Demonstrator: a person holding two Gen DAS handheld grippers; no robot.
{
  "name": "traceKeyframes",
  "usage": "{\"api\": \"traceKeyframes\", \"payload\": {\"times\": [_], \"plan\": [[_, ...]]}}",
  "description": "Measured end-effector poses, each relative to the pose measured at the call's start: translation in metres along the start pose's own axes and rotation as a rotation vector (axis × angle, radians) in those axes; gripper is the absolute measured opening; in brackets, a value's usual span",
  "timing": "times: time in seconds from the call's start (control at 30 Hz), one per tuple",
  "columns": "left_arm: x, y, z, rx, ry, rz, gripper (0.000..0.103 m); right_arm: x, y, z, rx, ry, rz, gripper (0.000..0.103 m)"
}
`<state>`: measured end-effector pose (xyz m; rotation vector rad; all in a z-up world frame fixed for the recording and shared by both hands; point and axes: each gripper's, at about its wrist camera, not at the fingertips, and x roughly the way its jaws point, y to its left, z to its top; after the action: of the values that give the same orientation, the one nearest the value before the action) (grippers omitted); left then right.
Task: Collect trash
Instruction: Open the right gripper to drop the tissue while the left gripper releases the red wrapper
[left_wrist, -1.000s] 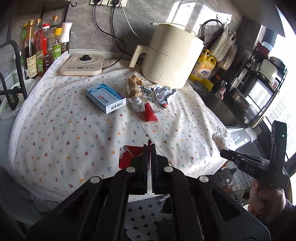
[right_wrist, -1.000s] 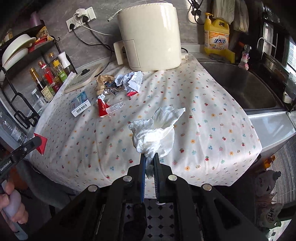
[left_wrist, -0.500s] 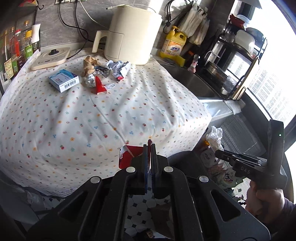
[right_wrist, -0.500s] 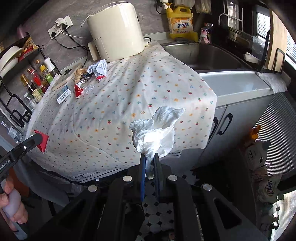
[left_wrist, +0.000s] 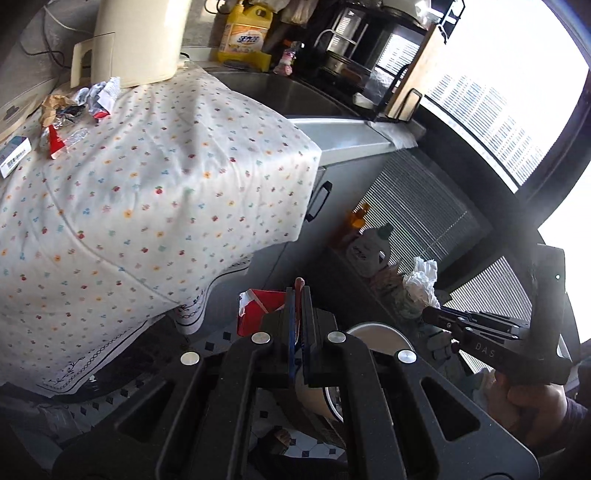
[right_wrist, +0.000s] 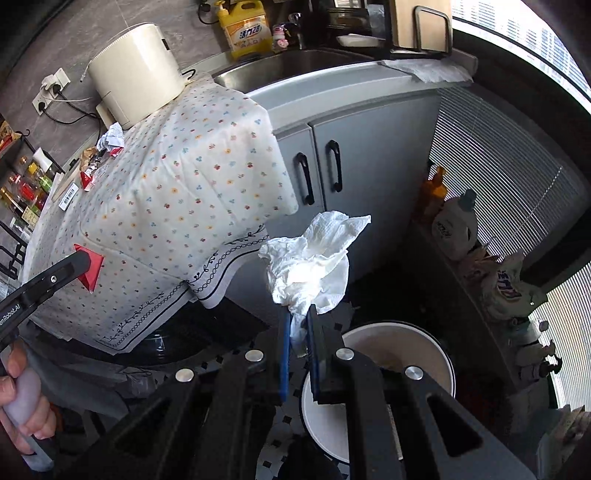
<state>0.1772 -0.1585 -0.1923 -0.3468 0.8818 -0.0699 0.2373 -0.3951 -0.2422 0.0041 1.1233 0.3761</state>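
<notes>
2 tools (left_wrist: 298, 295) (right_wrist: 296, 321) over half-hidden white bin (right_wrist: 436, 350), tissue (right_wrist: 314, 266) pinched

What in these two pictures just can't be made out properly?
- White bin: both views, its inside mostly hidden behind the right gripper and left gripper.
- Red wrapper: left view, half hidden by the fingers.
- Boxed packet: left view, cut off by the edge, print too small.

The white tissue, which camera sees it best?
The right wrist view: the crumpled white tissue fills the middle, pinched in the right gripper. The left wrist view shows it only small and far off at the right.
</notes>
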Motion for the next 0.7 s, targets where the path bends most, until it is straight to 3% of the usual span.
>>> {"api": "traceKeyframes", "payload": {"times": [0.27,0.43,0.47,0.53,0.7], "plan": [[0.044,-0.056,-0.012,0.116,0.106,-0.095,0.004,-0.003,-0.054,-0.042,0.138,0.038,-0.045,0.012],[0.068,-0.082,-0.025,0.171,0.177,-0.132,0.004,0.005,-0.076,-0.066,0.196,0.08,-0.019,0.014],[0.072,-0.086,-0.027,0.18,0.189,-0.137,0.004,0.007,-0.079,-0.07,0.208,0.09,-0.007,0.017],[0.078,-0.095,-0.03,0.199,0.21,-0.147,0.004,0.008,-0.086,-0.078,0.239,0.091,0.017,0.062],[0.093,-0.114,-0.038,0.239,0.253,-0.171,0.004,-0.002,-0.104,-0.091,0.289,0.072,-0.006,0.065]]}}
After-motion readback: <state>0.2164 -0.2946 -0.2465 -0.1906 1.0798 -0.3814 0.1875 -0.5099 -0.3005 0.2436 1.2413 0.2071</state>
